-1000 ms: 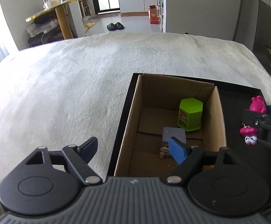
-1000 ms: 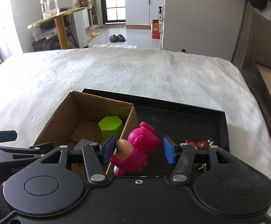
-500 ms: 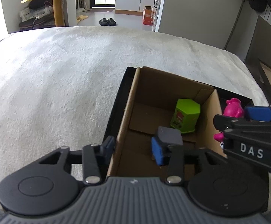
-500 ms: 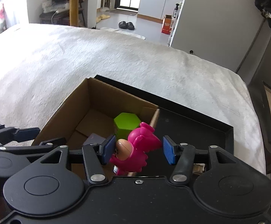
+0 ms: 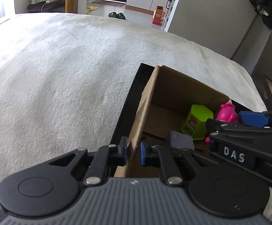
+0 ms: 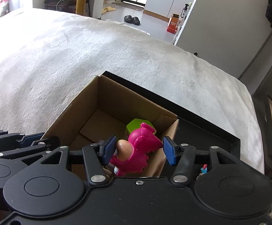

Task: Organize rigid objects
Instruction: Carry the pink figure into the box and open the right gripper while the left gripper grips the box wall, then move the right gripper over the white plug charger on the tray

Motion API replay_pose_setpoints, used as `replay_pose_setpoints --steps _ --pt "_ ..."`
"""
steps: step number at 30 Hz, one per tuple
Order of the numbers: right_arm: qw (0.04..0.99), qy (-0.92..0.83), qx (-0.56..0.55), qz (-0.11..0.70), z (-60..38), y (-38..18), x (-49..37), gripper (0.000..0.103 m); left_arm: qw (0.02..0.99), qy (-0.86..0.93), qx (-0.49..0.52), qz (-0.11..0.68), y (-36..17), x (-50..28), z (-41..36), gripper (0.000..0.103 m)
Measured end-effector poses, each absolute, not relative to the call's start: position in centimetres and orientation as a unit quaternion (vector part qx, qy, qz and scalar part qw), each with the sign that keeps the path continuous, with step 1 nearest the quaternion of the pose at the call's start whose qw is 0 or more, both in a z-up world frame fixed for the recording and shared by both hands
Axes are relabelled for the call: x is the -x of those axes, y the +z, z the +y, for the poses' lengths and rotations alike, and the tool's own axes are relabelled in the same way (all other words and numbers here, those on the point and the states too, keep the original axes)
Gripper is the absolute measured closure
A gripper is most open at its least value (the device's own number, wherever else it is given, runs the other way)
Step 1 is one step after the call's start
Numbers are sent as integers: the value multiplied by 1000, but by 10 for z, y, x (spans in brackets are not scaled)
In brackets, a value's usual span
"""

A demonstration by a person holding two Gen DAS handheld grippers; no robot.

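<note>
An open cardboard box [image 6: 115, 105] stands in a black tray [image 6: 207, 121] on a white-covered table. Inside it are a green hexagonal container [image 5: 196, 121] and a grey block [image 5: 180, 140]. My left gripper [image 5: 133, 151] is shut on the box's left wall [image 5: 143, 110], one pad on each side of it. My right gripper [image 6: 138, 150] holds a pink toy figure [image 6: 137, 150] above the box's right side; the left pad touches the toy, the right pad stands a little off it. The toy also shows in the left wrist view [image 5: 226, 112].
Small toys [image 6: 204, 170] lie in the tray to the right of the box, mostly hidden by my right gripper. The white cloth [image 5: 61, 75] spreads far to the left and back. A dark chair [image 6: 267, 112] stands off the table's right edge.
My left gripper has moved left and closed onto the box's left wall. My right gripper has carried the pink toy left, from over the tray to over the box.
</note>
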State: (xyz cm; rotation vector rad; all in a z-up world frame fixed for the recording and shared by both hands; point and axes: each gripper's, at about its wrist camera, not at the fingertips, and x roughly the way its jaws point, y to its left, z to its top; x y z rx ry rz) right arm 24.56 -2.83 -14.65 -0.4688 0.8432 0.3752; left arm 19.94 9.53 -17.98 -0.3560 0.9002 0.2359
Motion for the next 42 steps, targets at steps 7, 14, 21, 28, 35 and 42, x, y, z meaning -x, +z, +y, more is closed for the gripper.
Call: replay_pose_setpoints --steps 7,14,21,28,35,42 --pt "867 184 238 397 -16 -149 -245 49 877 110 184 430 -181 -198 99 90" --pt "878 181 239 372 -10 -140 -245 44 876 105 193 429 -182 -198 102 90" --pt "877 169 242 379 -16 -133 -241 23 878 99 194 426 -182 -198 103 90" --pt "878 157 225 392 -40 -129 -232 15 886 87 184 418 -175 -196 99 86" --pt "886 142 190 398 -72 -126 -223 11 892 86 153 418 -164 -192 84 71" --pt "896 125 154 398 -112 -122 -220 11 896 92 124 417 -153 -190 65 56"
